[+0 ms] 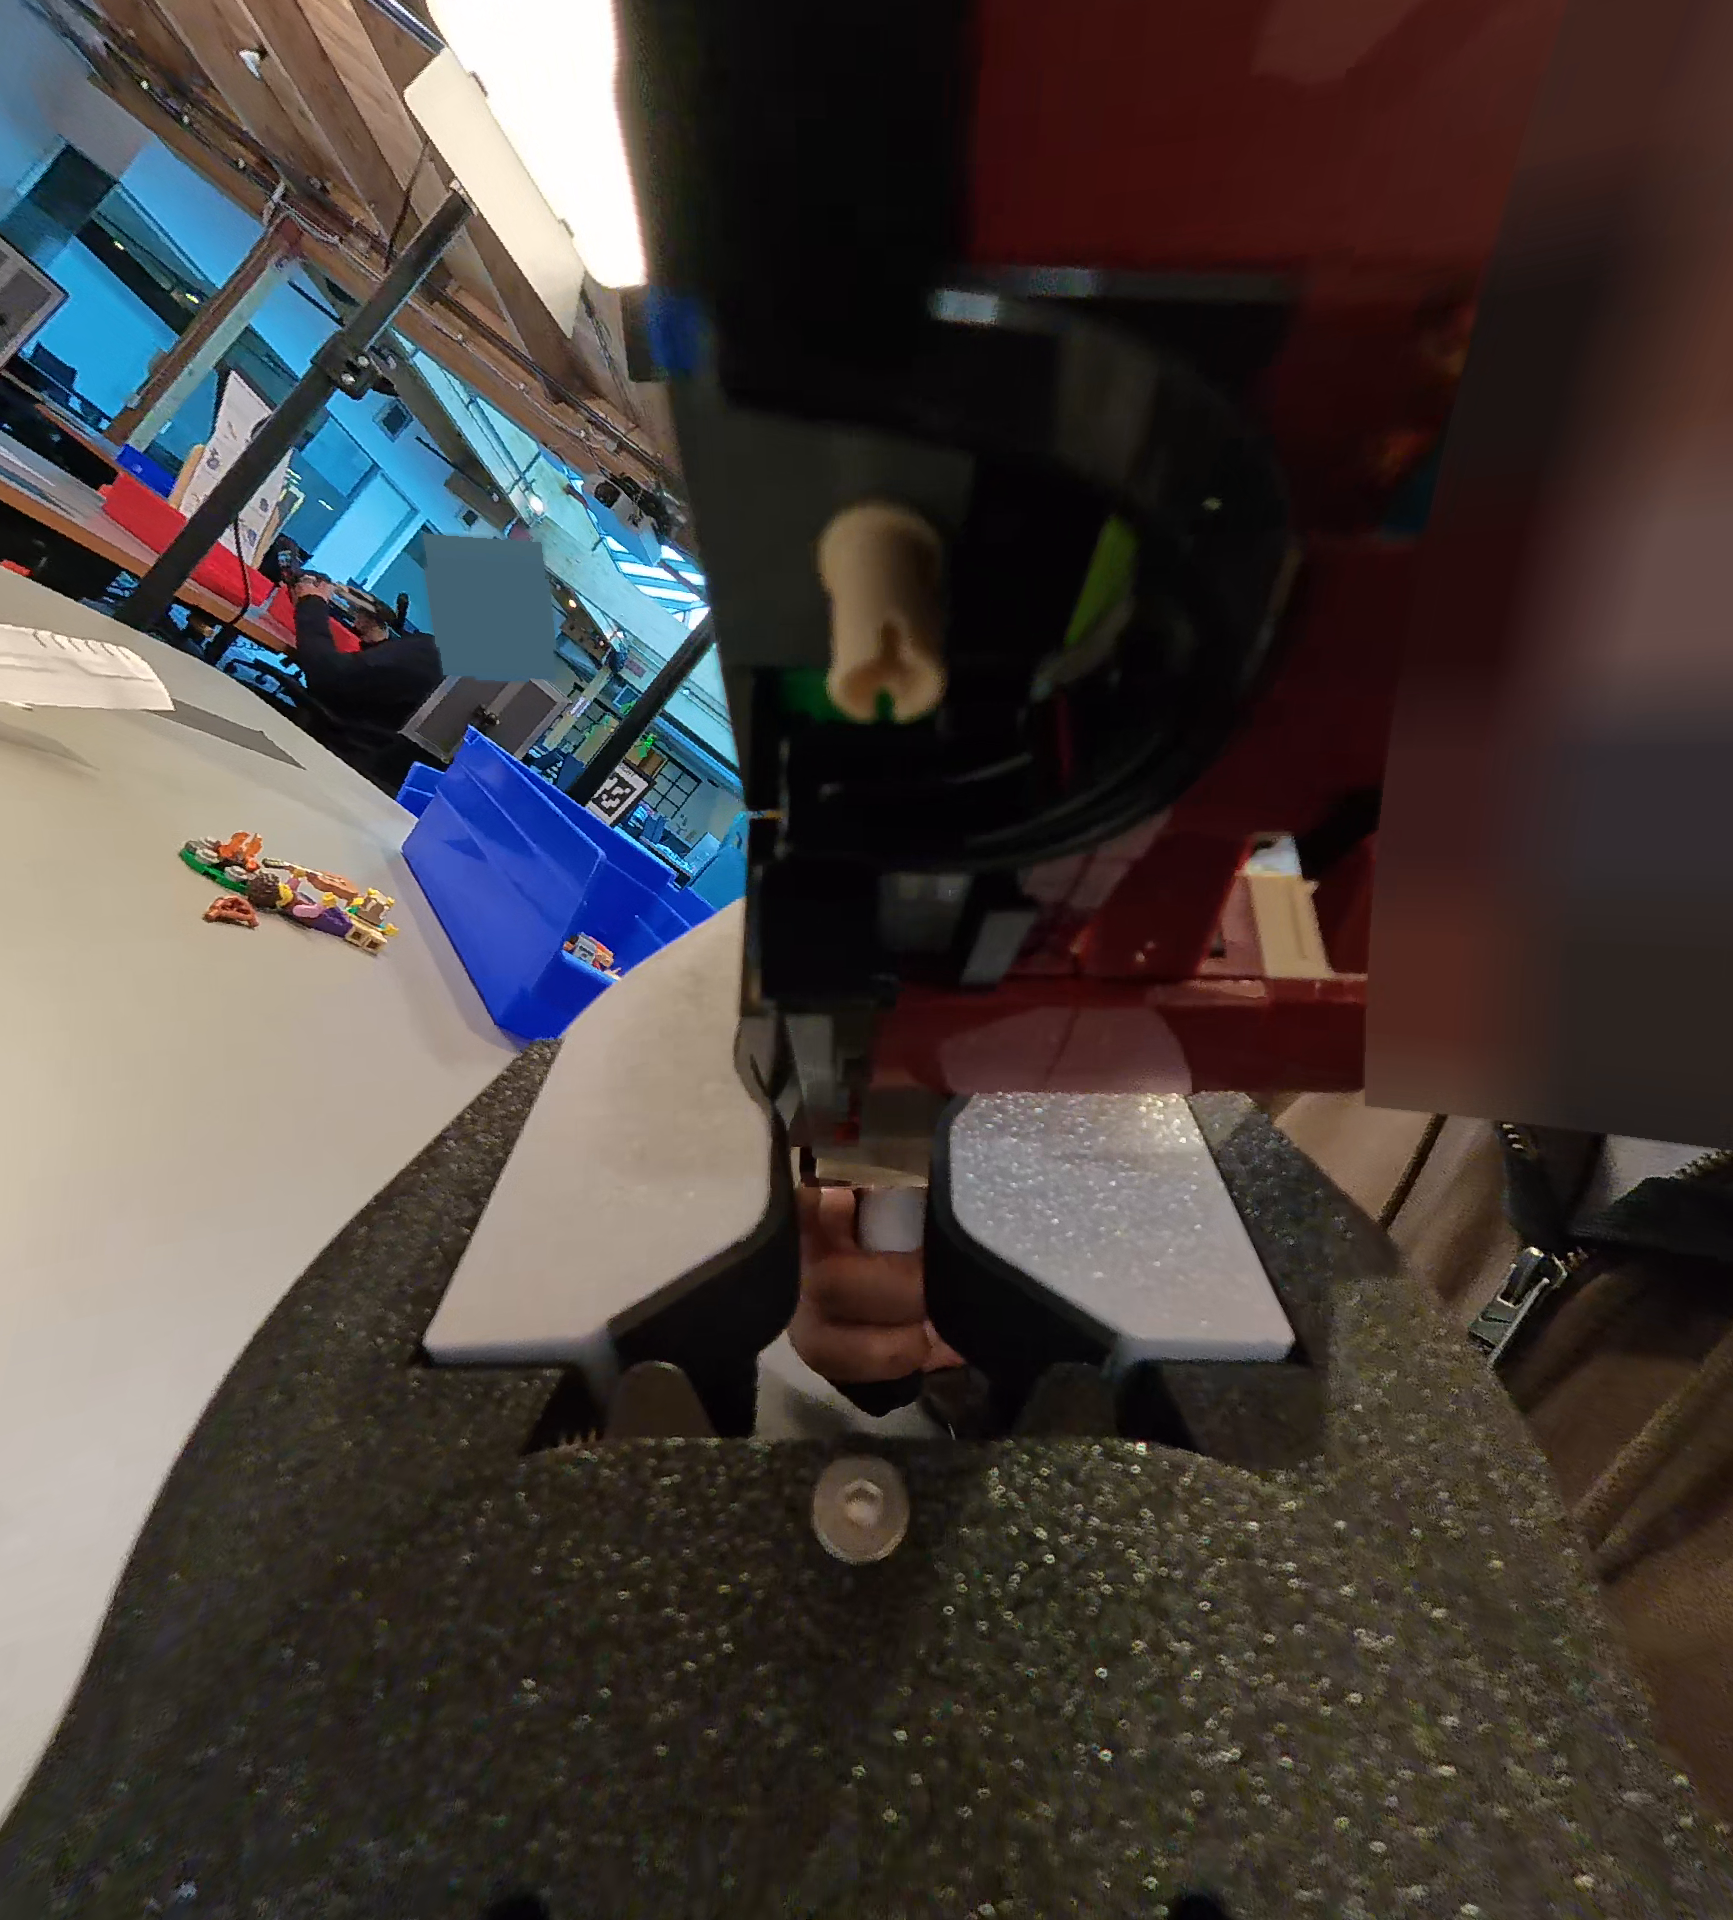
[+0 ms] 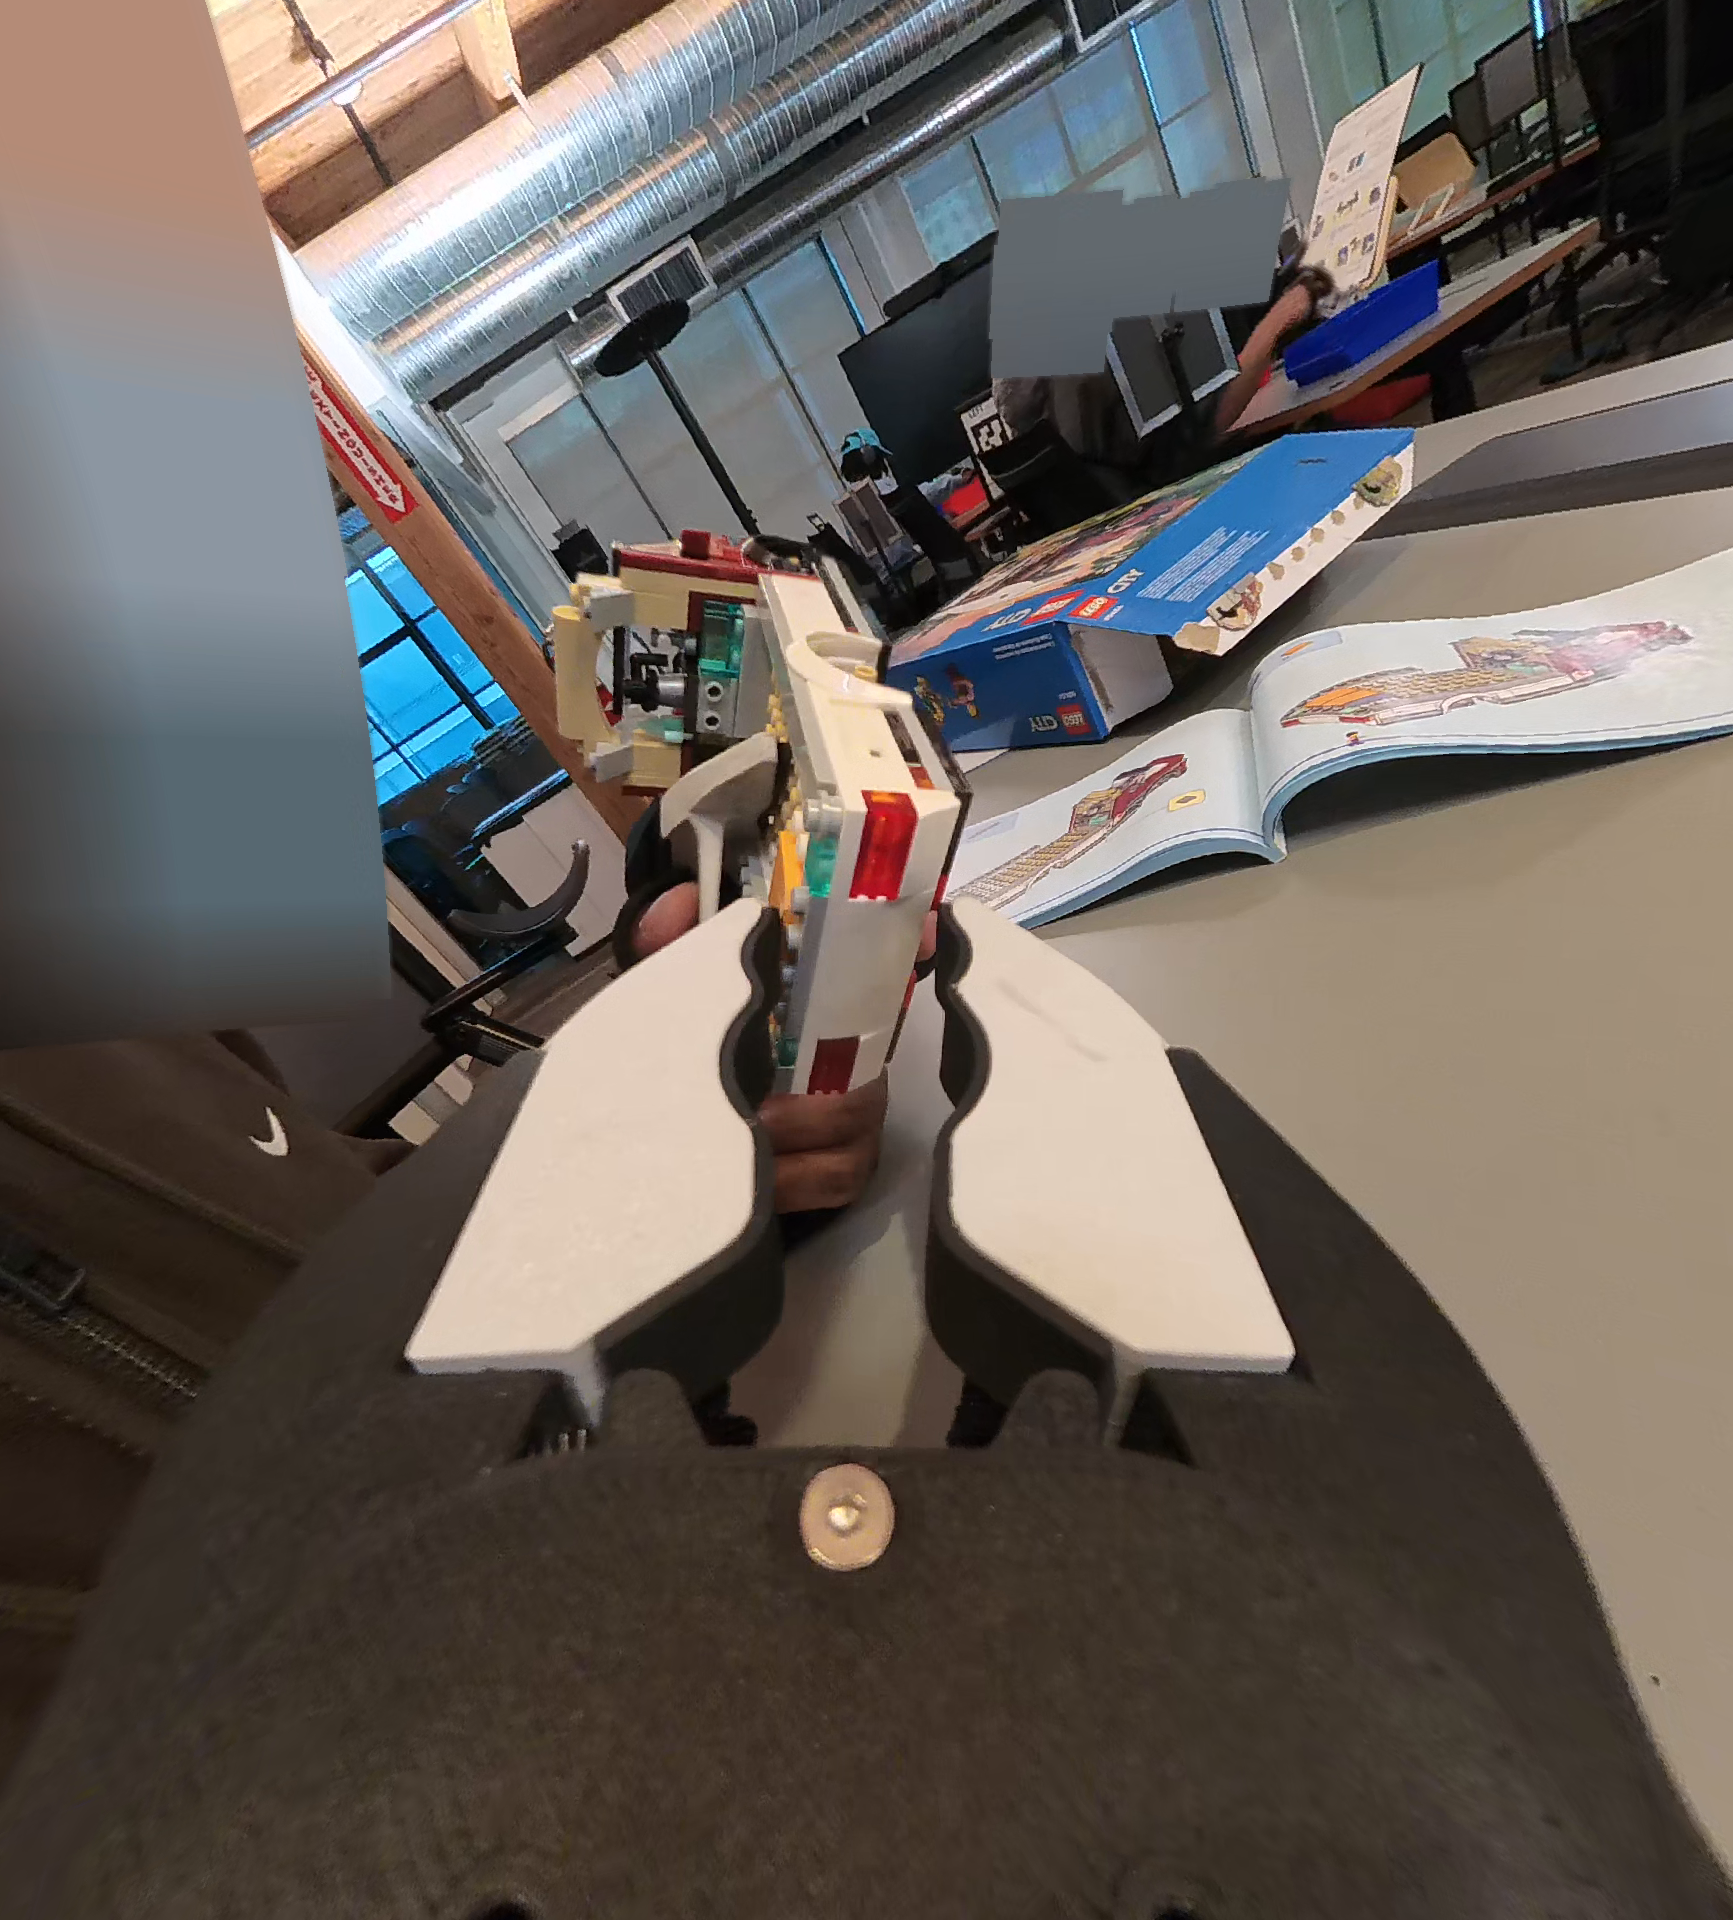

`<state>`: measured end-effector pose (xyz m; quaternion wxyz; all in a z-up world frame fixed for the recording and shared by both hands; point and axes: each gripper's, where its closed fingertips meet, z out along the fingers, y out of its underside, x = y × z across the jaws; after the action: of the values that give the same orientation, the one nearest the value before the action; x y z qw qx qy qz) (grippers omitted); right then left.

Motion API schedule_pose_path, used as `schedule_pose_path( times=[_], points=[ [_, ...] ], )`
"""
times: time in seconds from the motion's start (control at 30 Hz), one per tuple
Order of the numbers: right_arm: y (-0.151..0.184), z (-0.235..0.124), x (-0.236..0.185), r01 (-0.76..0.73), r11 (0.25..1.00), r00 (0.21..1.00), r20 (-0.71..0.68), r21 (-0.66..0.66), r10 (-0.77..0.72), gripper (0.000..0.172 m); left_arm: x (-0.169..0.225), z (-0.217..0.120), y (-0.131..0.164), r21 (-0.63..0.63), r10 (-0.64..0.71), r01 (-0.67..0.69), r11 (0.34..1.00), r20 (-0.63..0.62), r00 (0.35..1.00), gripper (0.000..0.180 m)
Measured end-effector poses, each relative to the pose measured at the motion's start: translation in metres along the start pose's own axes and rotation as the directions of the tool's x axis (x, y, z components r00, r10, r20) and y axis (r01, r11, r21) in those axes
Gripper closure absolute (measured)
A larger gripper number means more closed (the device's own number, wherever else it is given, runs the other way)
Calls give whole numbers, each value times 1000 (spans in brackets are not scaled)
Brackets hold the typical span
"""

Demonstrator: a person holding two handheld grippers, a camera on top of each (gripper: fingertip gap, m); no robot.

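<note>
A brick-built model fills the left wrist view from very close, showing its black and dark red underside (image 1: 945, 831). My left gripper (image 1: 846, 1091) is shut on the model's lower edge, which runs down between its fingertips. In the right wrist view the same model (image 2: 862, 831) shows as a white body with red and teal parts, held in the air off the table's edge. My right gripper (image 2: 846, 956) is shut on its near end, a pad on each side. A hand (image 2: 820, 1143) shows below the model, between the fingers.
A grey table (image 1: 114, 1039) carries a pile of small loose pieces (image 1: 290, 883), a blue bin (image 1: 529, 894) and a paper sheet (image 1: 31, 665). In the right wrist view the table (image 2: 1464, 1143) holds an open instruction booklet (image 2: 1464, 707) and a blue box (image 2: 1153, 592).
</note>
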<state>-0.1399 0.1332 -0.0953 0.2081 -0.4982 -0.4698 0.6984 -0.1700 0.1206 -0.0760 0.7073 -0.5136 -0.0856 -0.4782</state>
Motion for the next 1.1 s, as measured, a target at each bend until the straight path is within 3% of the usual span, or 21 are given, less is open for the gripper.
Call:
schedule_pose_path(
  times=[1.1],
  points=[
    [-2,-2,-4,-36,999,999,16,36,36,147,6,2,0,4,-17,17,1000,-45,999,155]
  ],
)
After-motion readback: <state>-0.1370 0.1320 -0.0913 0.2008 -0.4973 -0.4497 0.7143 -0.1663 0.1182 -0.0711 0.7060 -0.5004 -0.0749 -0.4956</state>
